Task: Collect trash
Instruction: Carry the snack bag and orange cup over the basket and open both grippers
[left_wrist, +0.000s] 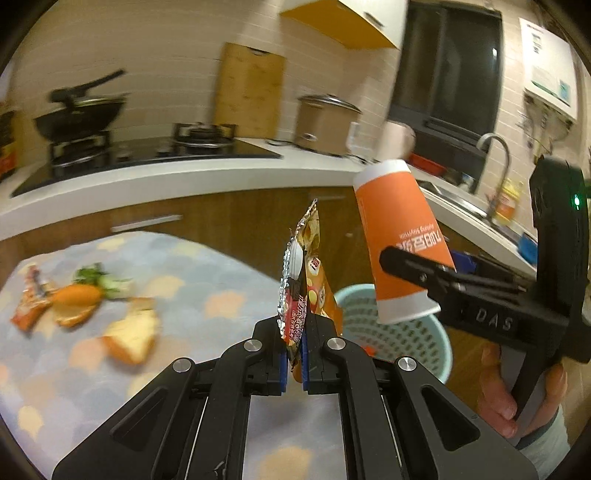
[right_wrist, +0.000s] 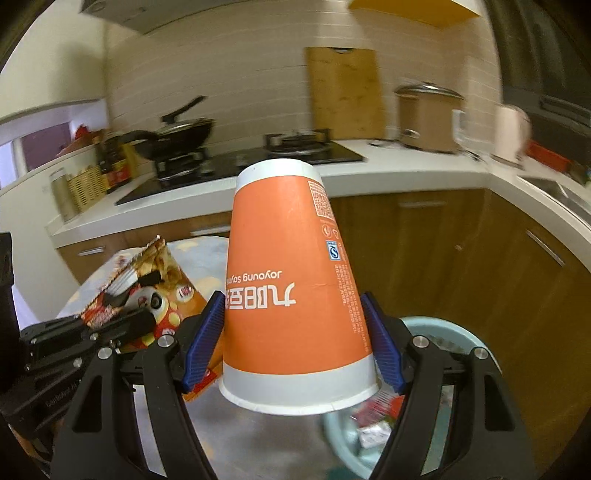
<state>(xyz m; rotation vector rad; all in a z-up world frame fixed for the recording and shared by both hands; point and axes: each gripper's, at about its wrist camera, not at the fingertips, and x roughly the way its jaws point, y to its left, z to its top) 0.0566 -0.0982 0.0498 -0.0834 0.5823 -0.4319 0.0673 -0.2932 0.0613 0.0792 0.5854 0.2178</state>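
Left wrist view: we note the left gripper (left_wrist: 293, 354) clamped tight on a crinkled snack wrapper (left_wrist: 303, 280), which stands up edge-on from between the blue pads. Just right of it the right gripper (left_wrist: 424, 280) reaches in from the side, carrying an orange paper cup (left_wrist: 400, 240) upside down, rim toward the floor. A hand (left_wrist: 517, 391) wraps that gripper's handle at the lower right.

Right wrist view: we record the right gripper (right_wrist: 295, 343) with its jaws spread wide and both blue pads pressed against the cup (right_wrist: 291, 280) near its rim. The wrapper (right_wrist: 147, 284) and the left gripper (right_wrist: 122, 325) sit close on the left.

Below the cup is a pale green perforated bin (left_wrist: 402, 332), partly hidden by the cup and both grippers; scraps already lie inside it (right_wrist: 373, 432). Left of the grippers, a table with a patterned cloth (left_wrist: 207, 273) carries a carrot (left_wrist: 77, 293), a piece of bread (left_wrist: 131, 332) and another wrapper (left_wrist: 31, 299), all blurred.

Beyond, along the counter (left_wrist: 221, 177): a wok on the hob (left_wrist: 79, 114), a wooden cutting board (left_wrist: 249, 85) against the wall, a rice cooker (left_wrist: 325, 123), a tap over the sink (left_wrist: 496, 155).
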